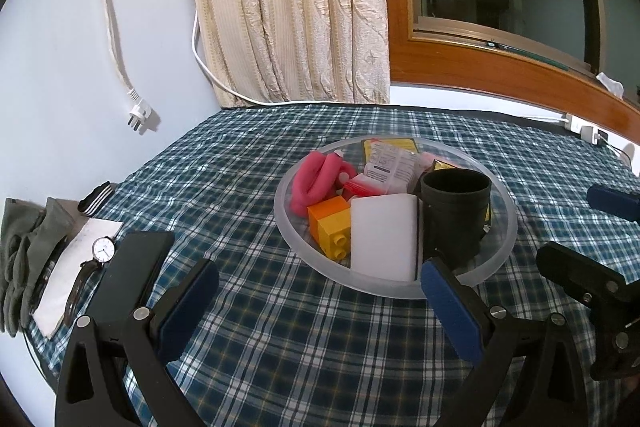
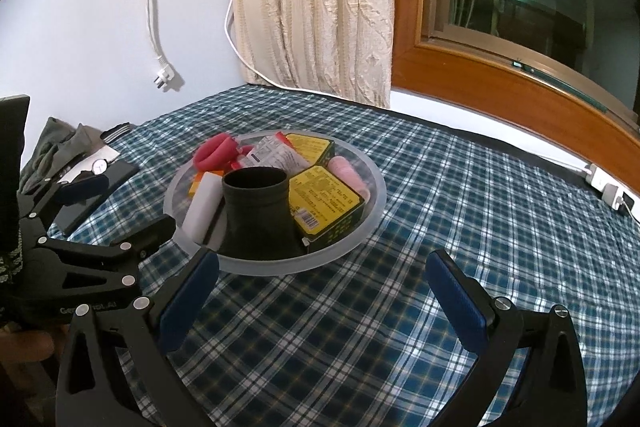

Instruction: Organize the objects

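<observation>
We hold the left gripper point(image 1: 318, 291) and right gripper point(image 2: 322, 287) spread wide and empty above the checked cloth point(image 2: 360, 327). Just beyond their tips sits the frosted bowl point(image 1: 507, 227), mid-table, holding a black cup point(image 1: 456, 215), white block point(image 1: 384, 237) and yellow bricks point(image 1: 334, 231).

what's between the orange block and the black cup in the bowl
A white sponge stands on edge between the orange block and the black cup, leaning against the cup, inside the bowl. The left wrist view shows it best.
</observation>
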### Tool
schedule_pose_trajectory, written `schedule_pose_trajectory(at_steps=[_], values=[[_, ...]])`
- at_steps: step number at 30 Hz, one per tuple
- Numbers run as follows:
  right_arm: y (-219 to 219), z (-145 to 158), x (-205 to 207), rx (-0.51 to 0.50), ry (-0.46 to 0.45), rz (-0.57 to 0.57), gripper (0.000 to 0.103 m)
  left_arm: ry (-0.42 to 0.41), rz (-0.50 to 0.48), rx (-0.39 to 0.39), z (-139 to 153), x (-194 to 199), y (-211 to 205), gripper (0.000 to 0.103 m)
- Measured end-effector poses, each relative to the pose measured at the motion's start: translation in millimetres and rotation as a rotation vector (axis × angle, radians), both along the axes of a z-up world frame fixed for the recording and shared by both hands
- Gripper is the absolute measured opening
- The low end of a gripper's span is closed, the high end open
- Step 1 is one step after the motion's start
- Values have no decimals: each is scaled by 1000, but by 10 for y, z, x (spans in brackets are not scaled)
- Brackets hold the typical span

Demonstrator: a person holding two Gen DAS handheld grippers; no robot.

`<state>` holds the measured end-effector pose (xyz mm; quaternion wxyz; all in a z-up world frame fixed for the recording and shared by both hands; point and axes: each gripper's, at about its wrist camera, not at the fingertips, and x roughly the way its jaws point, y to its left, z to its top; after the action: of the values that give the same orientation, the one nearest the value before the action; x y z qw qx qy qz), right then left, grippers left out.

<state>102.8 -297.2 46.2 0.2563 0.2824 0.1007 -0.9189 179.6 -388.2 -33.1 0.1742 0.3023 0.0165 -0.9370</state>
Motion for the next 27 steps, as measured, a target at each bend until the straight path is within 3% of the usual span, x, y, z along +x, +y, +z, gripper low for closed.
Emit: schedule_pose_trajectory(at_steps=[7,15,27], values=[[-13,-18,-3,-13,-28,34,103,0,1,6,0,1,3,102],[-19,9,51,-12,24,35,103,6,10,24,-4,16,-26,102],[-21,-32,15,-3,-17,38,103,7,8,21,-3,38,-29,102]])
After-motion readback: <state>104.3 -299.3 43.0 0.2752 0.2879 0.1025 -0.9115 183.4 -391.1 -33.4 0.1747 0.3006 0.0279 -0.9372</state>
